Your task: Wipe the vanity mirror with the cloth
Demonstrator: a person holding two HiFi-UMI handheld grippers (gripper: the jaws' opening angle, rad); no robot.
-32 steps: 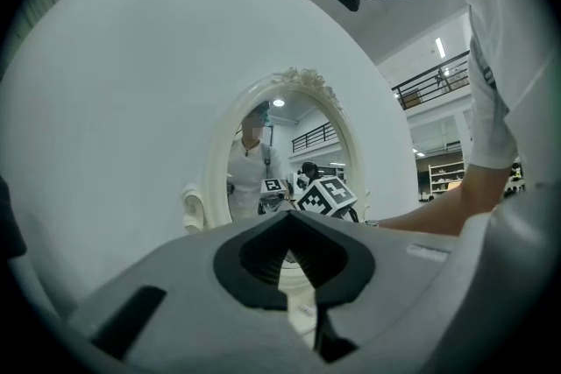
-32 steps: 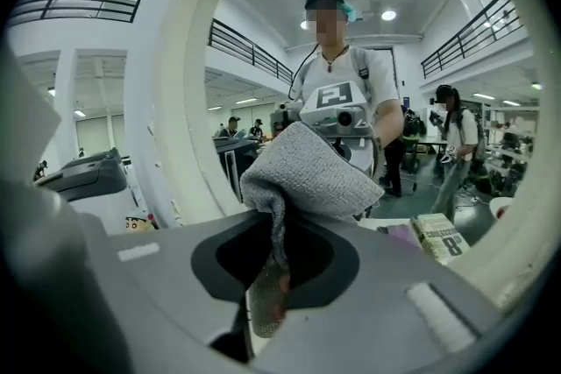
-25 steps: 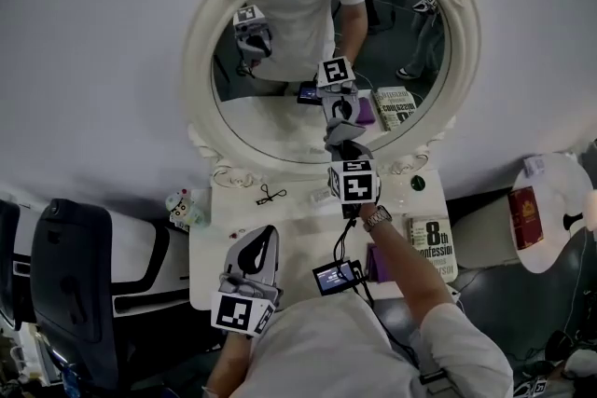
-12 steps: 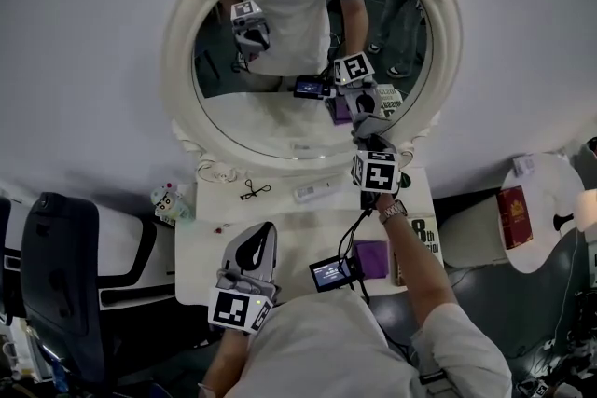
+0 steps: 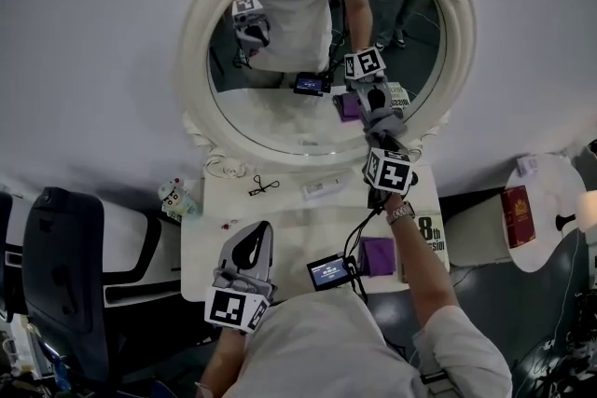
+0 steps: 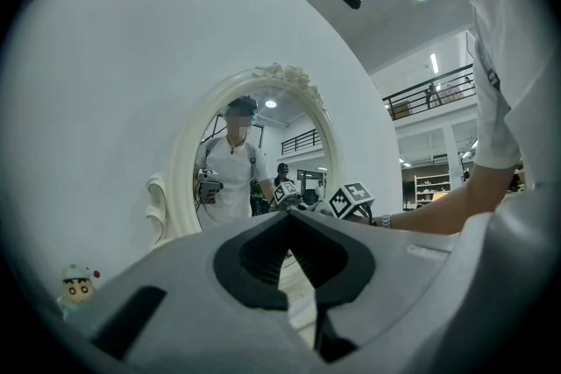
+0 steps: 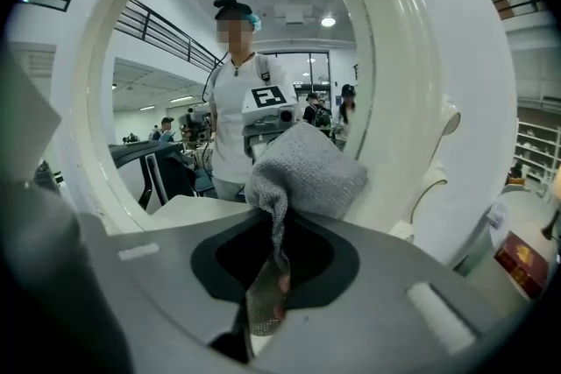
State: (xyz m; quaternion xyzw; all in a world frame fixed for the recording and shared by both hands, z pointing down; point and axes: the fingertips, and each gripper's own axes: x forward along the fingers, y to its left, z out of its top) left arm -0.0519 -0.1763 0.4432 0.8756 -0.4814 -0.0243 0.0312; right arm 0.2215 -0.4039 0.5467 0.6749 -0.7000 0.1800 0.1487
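Observation:
The oval vanity mirror (image 5: pixel 308 107) in its ornate white frame (image 5: pixel 191 61) stands on the wall behind the vanity. My right gripper (image 5: pixel 381 133) is shut on a grey cloth (image 5: pixel 385 121) and holds the bunched cloth against the lower right of the glass. In the right gripper view the cloth (image 7: pixel 307 171) bulges past the jaw tips, with the glass (image 7: pixel 175 83) just beyond. My left gripper (image 5: pixel 267 229) is shut and empty, held level over the table's near edge. It faces the mirror (image 6: pixel 254 162) from a distance.
On the white vanity table (image 5: pixel 280 219) lie a book (image 5: pixel 430 240), a purple item (image 5: pixel 378 254), a small white stick-shaped object (image 5: pixel 325 188), a black clip (image 5: pixel 264 186) and a figurine (image 5: pixel 173 199). A black chair (image 5: pixel 61 266) stands left, a round side table (image 5: pixel 550 191) right.
My right gripper has slid the cloth from the bottom centre of the glass to its lower right, mostly in the first half second. The left gripper has stayed put.

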